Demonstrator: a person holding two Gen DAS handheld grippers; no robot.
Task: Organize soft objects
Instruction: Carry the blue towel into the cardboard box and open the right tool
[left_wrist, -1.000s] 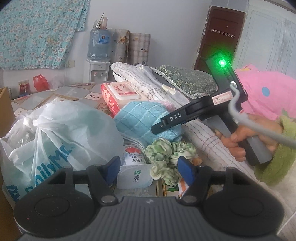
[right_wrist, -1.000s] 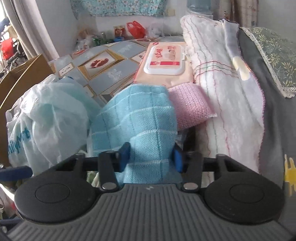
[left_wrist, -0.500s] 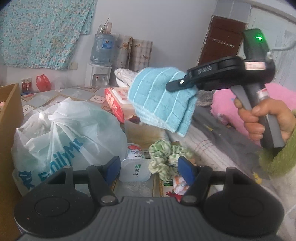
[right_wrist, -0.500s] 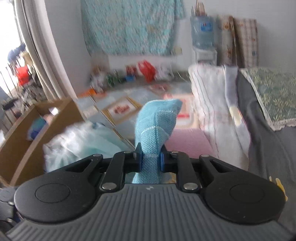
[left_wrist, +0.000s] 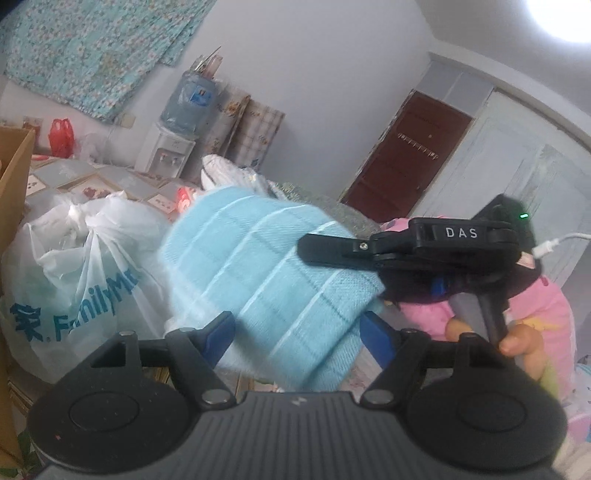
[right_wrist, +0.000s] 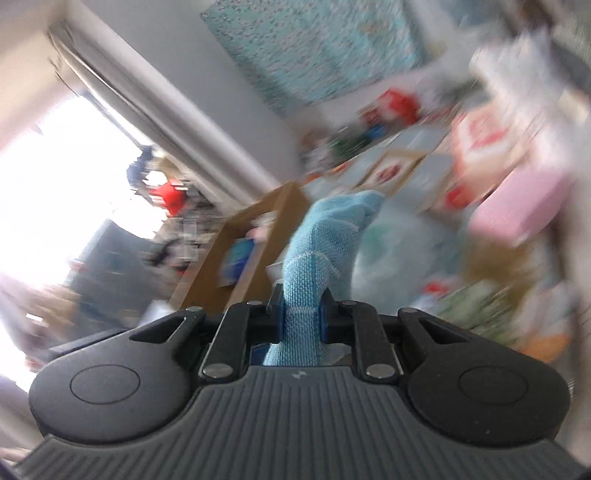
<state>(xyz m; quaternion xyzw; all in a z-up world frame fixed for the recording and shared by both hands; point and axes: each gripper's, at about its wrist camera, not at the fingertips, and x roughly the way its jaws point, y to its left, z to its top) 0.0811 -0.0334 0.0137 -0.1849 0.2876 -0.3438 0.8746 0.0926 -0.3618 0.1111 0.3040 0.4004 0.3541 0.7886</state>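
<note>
My right gripper (right_wrist: 300, 312) is shut on a light blue checked towel (right_wrist: 325, 240) and holds it in the air. In the left wrist view the right gripper (left_wrist: 332, 254) reaches in from the right with the towel (left_wrist: 266, 280) hanging from it, right in front of my left gripper (left_wrist: 297, 332). My left gripper is open and the towel hangs between and just beyond its blue pads. A pink soft cloth (right_wrist: 517, 214) lies on the bed in the blurred right wrist view.
A tied white plastic bag (left_wrist: 77, 266) sits at the left. A brown cardboard box (right_wrist: 243, 243) stands beyond it. A pink plush toy (left_wrist: 535, 321) lies at the right on the bed. A water dispenser (left_wrist: 173, 147) stands by the far wall.
The right gripper has swung the blue towel down and toward my left gripper, which has tilted upward. The right wrist view has rolled and blurred toward the cardboard box.
</note>
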